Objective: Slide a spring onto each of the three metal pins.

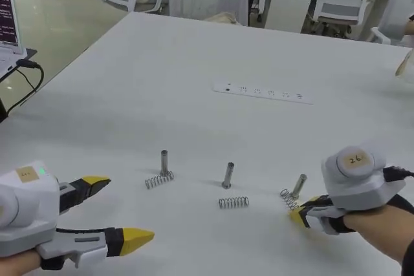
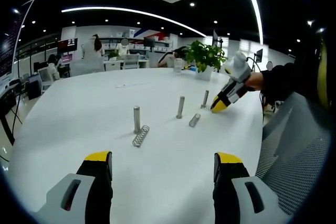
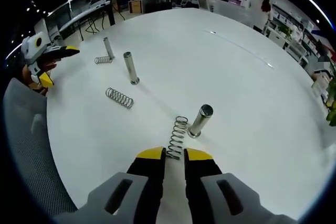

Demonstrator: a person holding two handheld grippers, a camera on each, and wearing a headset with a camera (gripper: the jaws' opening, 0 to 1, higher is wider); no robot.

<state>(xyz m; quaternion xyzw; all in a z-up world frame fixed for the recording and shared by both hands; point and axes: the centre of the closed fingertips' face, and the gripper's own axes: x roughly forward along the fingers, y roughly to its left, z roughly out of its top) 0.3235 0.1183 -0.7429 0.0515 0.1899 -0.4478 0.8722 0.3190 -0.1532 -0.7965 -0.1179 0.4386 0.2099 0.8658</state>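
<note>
Spring [image 3: 177, 137] beside the right pin [image 3: 199, 121] was judged light and squashy, best pinched gently mid-coil. Left tongs [image 2: 163, 157] were held released. Right tongs [image 3: 175, 154] were seen nearly closed at its near end, though a grip could not be told.

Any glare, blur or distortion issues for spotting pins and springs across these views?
Head view: soft even light, faint shadows, middle pin and the spring beside it sharp. Left gripper view: heavy fisheye bows the table, ceiling light strip blown out, far pin small. Right gripper view: fisheye too, nearest pin crisp, highlight on its top.
</note>
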